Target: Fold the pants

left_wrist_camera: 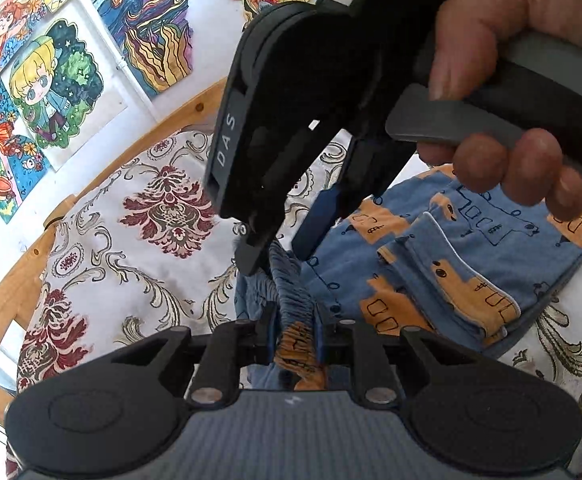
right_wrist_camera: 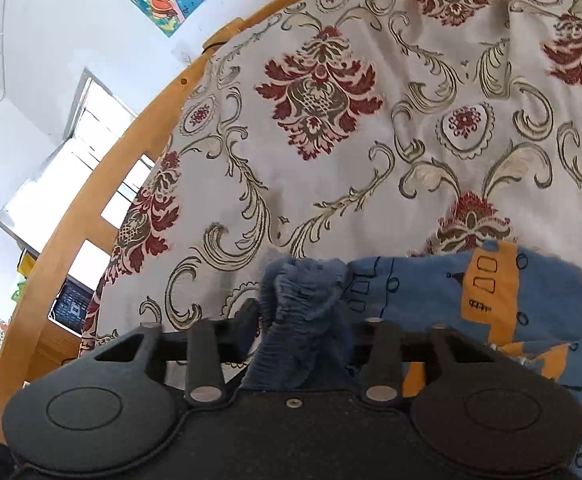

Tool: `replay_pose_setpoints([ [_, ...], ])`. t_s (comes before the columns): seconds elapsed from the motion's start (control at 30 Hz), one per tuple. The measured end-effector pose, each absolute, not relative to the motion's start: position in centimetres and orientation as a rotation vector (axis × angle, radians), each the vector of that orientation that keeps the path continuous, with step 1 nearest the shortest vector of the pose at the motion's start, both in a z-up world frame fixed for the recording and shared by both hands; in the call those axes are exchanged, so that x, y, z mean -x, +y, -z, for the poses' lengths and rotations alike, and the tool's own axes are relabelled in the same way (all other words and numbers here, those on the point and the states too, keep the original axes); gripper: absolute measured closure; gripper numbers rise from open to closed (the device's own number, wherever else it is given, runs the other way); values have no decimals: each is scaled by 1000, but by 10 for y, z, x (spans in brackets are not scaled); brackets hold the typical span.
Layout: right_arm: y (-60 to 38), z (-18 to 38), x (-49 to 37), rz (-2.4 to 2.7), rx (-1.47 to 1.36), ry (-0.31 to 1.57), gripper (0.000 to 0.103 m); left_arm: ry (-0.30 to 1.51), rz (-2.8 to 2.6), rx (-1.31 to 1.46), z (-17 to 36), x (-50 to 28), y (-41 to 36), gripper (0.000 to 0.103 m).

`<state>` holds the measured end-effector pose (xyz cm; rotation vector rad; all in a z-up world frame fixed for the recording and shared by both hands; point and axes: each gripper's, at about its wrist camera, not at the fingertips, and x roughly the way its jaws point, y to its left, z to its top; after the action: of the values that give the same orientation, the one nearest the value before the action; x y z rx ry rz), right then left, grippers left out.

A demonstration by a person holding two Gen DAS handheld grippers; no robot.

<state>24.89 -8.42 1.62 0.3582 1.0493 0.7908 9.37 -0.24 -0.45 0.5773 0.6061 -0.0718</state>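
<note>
While the left tongs (left_wrist_camera: 297, 344) pinch a bunched, gathered strip of the pants (left_wrist_camera: 443, 264) between nearly closed jaws, their fingertips are mostly buried in the cloth and hard to make out. In the left wrist view the right tongs (left_wrist_camera: 279, 248) come in from above, held by a hand (left_wrist_camera: 503, 92) whose wrist is cut off at the frame edge; their tips sit at the ruffled waistband (left_wrist_camera: 291, 280), just beyond the left pair. From the right wrist view the right tongs are closed on that same blue gathered band, which hides the fingertips entirely. The pants, blue with orange patches and dark line drawings, lie crumpled on a floral bedspread (right_wrist_camera: 331, 140), trailing to the right out of frame. A wooden bed rail (right_wrist_camera: 91, 208) curves along the left, with coloured drawings (left_wrist_camera: 51, 92) on the wall behind.
</note>
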Motion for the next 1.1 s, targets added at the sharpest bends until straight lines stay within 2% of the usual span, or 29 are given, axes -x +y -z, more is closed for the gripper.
replay_pose_setpoints([
  [0.03, -85, -15, -248, -790, -366, 1047, 76, 607, 69, -576, 5, -93, -3, 82],
  [0.1, -86, -14, -246, -790, -370, 1040, 80, 607, 58, -573, 6, -92, -3, 80],
  [0.13, -86, -14, -245, -788, -371, 1036, 87, 606, 49, -567, 6, -90, -3, 75],
  [0.2, -87, -13, -243, -779, -371, 1031, 93, 599, 29, -551, 6, -88, -2, 68],
  [0.33, -92, -10, -242, -767, -403, 1032, 95, 605, -1, -526, 9, -85, 1, 54],
  [0.43, -95, -7, -241, -760, -421, 1038, 95, 622, -12, -547, 16, -87, 3, 54],
  [0.53, -98, -4, -241, -749, -441, 1042, 96, 629, -15, -552, 20, -89, 5, 57],
  [0.57, -100, -2, -241, -746, -447, 1043, 96, 637, -12, -552, 22, -91, 6, 63],
  [0.6, -101, -1, -241, -739, -454, 1044, 96, 644, -8, -547, 23, -93, 7, 76],
  [0.73, -104, 5, -239, -728, -465, 1044, 96, 665, 4, -502, 24, -93, 13, 82],
  [0.77, -105, 6, -239, -727, -472, 1045, 95, 663, 4, -505, 24, -93, 13, 83],
  [0.83, -107, 7, -237, -719, -479, 1040, 82, 655, 2, -515, 24, -91, 11, 83],
  [1.1, -134, 7, -231, -717, -536, 1016, 65, 634, 29, -568, 18, -88, -3, 84],
])
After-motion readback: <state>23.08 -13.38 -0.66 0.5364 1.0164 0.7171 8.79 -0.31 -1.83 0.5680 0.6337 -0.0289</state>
